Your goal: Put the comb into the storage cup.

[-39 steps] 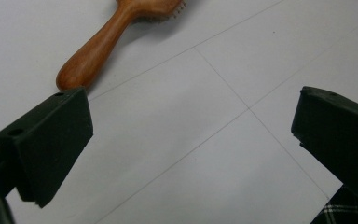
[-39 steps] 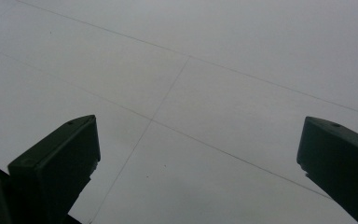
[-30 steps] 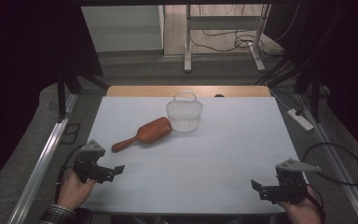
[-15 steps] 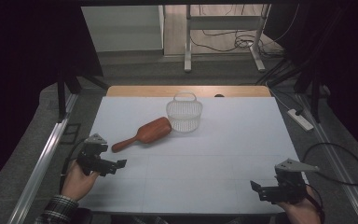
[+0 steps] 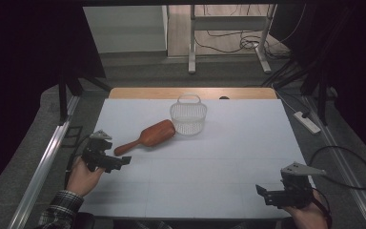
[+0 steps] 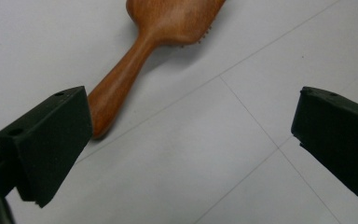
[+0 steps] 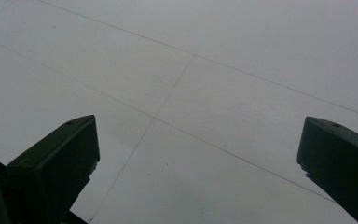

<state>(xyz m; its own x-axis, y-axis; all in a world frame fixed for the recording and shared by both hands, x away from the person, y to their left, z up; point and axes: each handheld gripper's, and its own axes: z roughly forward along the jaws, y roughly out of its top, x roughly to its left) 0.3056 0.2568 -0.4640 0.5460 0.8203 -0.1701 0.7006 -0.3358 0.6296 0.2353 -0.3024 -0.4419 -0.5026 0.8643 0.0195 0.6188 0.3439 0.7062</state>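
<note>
My left tool (image 5: 123, 161) is spread wide just near of the wooden hairbrush (image 5: 147, 137), which lies left of the wire basket (image 5: 188, 118) on the counter (image 5: 228, 157). I should straddle the handle squarely (it's narrow) before closing. My right tool (image 5: 263, 192) idles wide.

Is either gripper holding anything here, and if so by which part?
Nothing is held. The left gripper is open, near the wooden brush's handle but not around it. The right gripper is open over the table.

A lab-like recording room: white gridded table (image 5: 228, 157), dark curtains (image 5: 24, 71), floor cables (image 5: 228, 40), power strip (image 5: 307, 122).
</note>
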